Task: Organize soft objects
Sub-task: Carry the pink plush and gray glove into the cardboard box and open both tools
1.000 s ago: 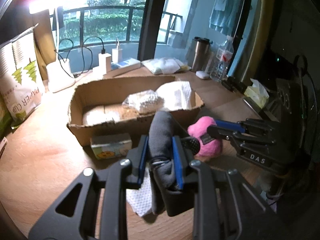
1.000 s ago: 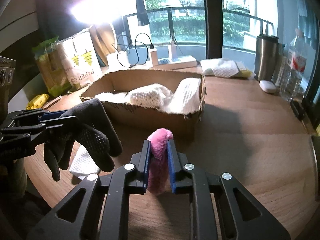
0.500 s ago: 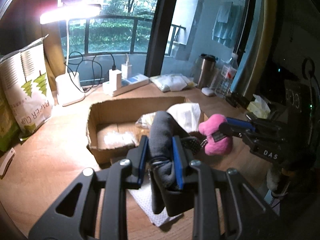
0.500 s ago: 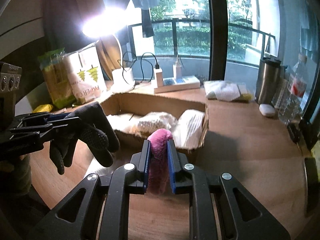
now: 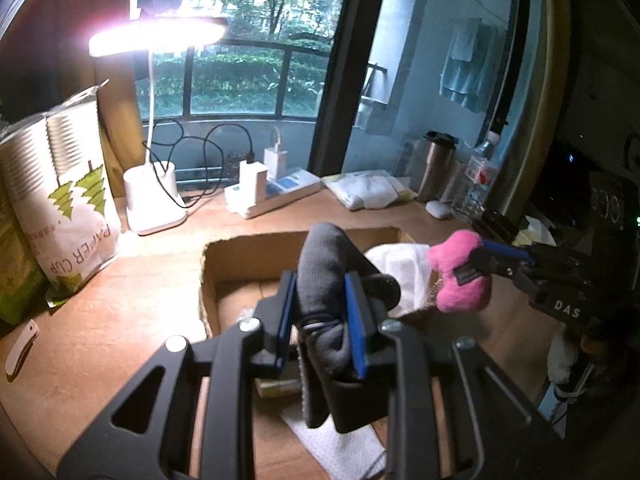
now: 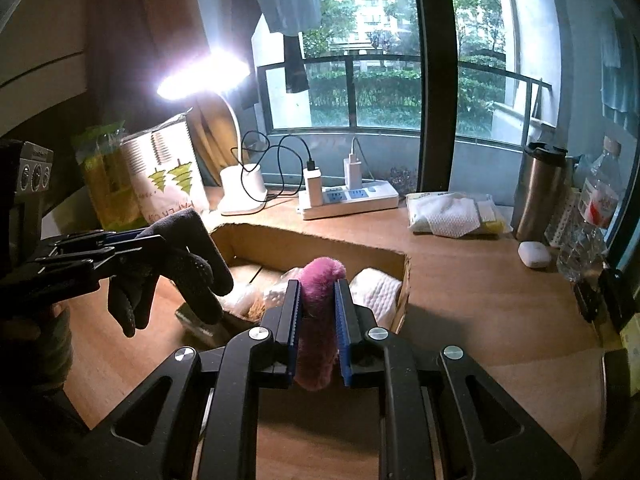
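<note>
You're mid-carry: left gripper (image 5: 322, 320) clamped on grey glove (image 5: 320, 280), right gripper (image 6: 318, 312) on pink plush (image 6: 318, 320); next, over cardboard box (image 6: 320, 246), w/ jaws opened.

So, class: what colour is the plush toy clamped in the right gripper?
Pink. The plush toy shows best in the left wrist view, held in the right gripper.
</note>
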Demonstrator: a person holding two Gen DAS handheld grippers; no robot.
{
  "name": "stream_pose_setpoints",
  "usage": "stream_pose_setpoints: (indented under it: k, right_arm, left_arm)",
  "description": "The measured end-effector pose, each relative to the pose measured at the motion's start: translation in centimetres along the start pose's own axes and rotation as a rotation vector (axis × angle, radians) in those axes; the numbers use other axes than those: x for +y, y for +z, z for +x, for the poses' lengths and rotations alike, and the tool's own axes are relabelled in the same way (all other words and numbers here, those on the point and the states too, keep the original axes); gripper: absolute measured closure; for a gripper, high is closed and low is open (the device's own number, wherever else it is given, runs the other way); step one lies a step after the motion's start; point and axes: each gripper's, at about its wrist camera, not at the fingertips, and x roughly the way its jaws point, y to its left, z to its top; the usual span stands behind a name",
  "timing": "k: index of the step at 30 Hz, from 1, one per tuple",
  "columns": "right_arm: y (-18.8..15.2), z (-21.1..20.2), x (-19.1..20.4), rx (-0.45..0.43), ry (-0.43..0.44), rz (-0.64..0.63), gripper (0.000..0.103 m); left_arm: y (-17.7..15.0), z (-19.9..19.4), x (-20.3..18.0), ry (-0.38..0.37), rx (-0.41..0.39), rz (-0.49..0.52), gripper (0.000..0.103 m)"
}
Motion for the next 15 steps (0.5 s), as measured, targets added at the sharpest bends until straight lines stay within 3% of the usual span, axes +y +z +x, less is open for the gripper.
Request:
stream_pose_setpoints:
  k: [15]
  right_arm:
    - [0.8,3.7,-2.4,0.039,0.0,0.036,0.085]
  left_arm:
    - [1.4,3.7,1.6,0.024,0.019,-0.029,0.078]
